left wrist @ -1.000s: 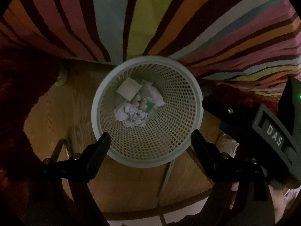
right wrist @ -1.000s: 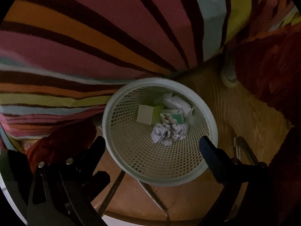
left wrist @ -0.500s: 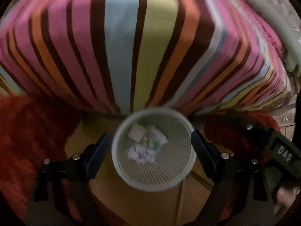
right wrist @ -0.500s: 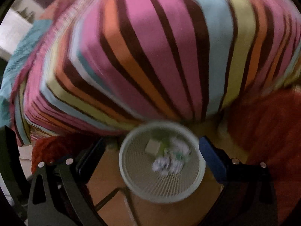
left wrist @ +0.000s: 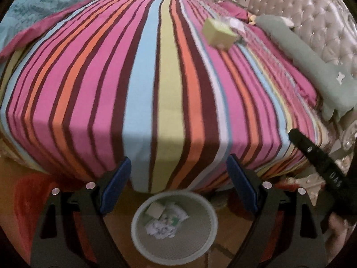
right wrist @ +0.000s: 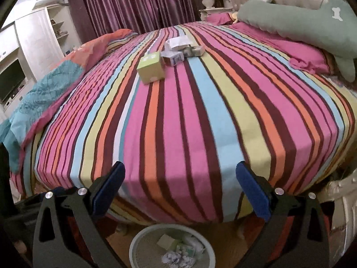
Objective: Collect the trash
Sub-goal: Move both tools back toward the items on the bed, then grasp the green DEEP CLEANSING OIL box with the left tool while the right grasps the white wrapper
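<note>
1. Now you are between pickups: left gripper [left wrist: 177, 184] and right gripper [right wrist: 180, 188] both gape wide, holding nothing.
2. Next targets: green box [right wrist: 151, 67] and small cartons [right wrist: 181, 52], far ahead on the bed [right wrist: 200, 122].
3. Basket [right wrist: 136, 243] sits below the claws (bed edge between; open room above).

A big bed [right wrist: 200, 116] fills the room, covered with a sheet of pink, orange, blue, yellow and brown stripes. A small green box [right wrist: 151, 67] sits on the sheet, and just behind it lies a little heap of packets and paper [right wrist: 181, 50]. A long green pillow [right wrist: 296, 22] lies along the head of the bed, on a pink pillow [right wrist: 305, 53]. A blue and pink blanket [right wrist: 38, 102] hangs over the far side. Down on the wooden floor [left wrist: 120, 221], a white mesh bin [left wrist: 200, 245] stands near the foot of the bed. Beside it lies a red rug [left wrist: 24, 201].
</note>
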{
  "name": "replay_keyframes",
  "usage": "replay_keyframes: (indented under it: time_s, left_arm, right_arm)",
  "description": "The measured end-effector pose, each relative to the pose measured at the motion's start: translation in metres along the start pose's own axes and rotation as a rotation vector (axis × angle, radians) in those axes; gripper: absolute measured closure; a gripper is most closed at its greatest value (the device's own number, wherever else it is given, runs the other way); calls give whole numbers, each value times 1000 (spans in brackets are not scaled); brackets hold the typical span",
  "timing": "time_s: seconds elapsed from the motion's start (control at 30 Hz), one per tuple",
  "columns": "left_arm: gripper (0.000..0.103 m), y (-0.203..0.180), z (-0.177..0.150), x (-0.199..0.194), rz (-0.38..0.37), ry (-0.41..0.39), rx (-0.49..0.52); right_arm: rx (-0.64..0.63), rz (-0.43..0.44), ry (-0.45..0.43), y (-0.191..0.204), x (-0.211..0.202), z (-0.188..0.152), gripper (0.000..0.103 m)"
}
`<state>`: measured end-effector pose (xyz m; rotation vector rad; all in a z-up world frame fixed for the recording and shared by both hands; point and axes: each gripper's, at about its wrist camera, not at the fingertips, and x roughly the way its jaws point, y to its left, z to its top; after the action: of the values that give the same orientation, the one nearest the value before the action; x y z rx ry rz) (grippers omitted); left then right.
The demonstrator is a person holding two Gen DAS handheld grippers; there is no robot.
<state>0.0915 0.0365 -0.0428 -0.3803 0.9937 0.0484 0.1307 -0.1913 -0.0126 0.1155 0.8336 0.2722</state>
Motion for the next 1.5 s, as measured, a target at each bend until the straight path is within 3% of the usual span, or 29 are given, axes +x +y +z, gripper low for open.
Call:
replay_keyframes:
  time_s: [0.2,0.53,0.83,1.5]
  left_arm:
    - [18,-26,41,9,-8,-21,2]
    - [18,-69,109,38,9,-49,21]
    - [18,-86,157,70,7,-49,-29]
    - [18,-97,222,141,53,-20,-78]
  right_arm:
    - [7,-33,-5,-16,15,30,8]
    - [-35,-33,-104,-18,20,91,8]
    - [-56,14,-84,-15,55,152,8]
    - [-183,70,-4,1,150,230,8]
